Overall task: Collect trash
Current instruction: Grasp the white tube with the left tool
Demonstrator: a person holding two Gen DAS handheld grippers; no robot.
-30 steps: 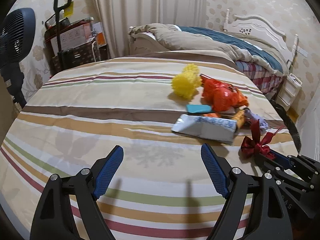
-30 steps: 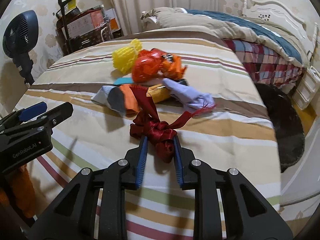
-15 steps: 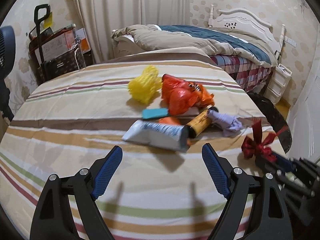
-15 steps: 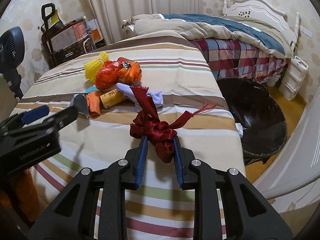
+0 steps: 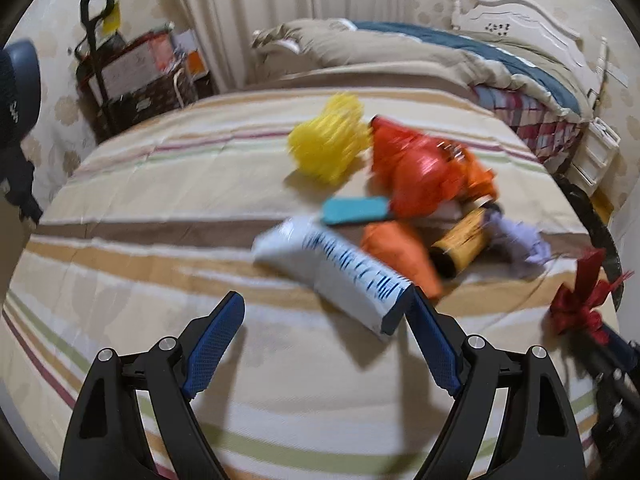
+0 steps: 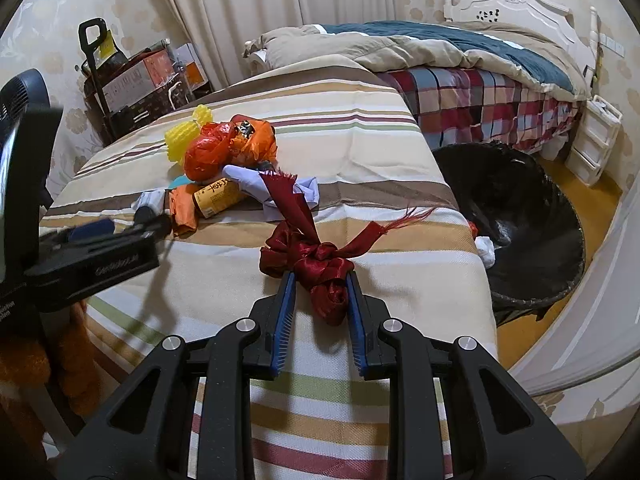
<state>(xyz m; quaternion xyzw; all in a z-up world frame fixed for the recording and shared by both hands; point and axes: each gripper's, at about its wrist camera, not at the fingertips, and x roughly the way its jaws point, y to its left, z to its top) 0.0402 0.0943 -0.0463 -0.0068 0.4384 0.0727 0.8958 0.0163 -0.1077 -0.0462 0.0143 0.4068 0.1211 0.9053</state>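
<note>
My right gripper point(image 6: 320, 280) is shut on a dark red ribbon bow point(image 6: 316, 256), held above the striped bed cover; the bow also shows in the left wrist view point(image 5: 580, 304). My left gripper point(image 5: 326, 312) is open and empty, close to a white and blue wrapper point(image 5: 340, 272). Behind it lies a trash pile: yellow foam net point(image 5: 328, 144), orange plastic bag point(image 5: 424, 168), teal piece point(image 5: 356, 210), orange wrapper point(image 5: 400, 252), yellow bottle point(image 5: 460, 248), lilac cloth point(image 5: 520, 236). A black-lined bin point(image 6: 520, 216) stands on the floor right of the bed.
The striped bed cover point(image 6: 352, 128) ends at an edge near the bin. A second bed point(image 6: 460, 60) with a plaid sheet stands behind. A cart with boxes point(image 6: 132, 80) and a fan point(image 5: 16, 92) stand at the left. White drawers point(image 6: 596, 140) stand at the right.
My right gripper has swung right with the bow, bringing the bin further into view. My left gripper has moved closer to the white and blue wrapper.
</note>
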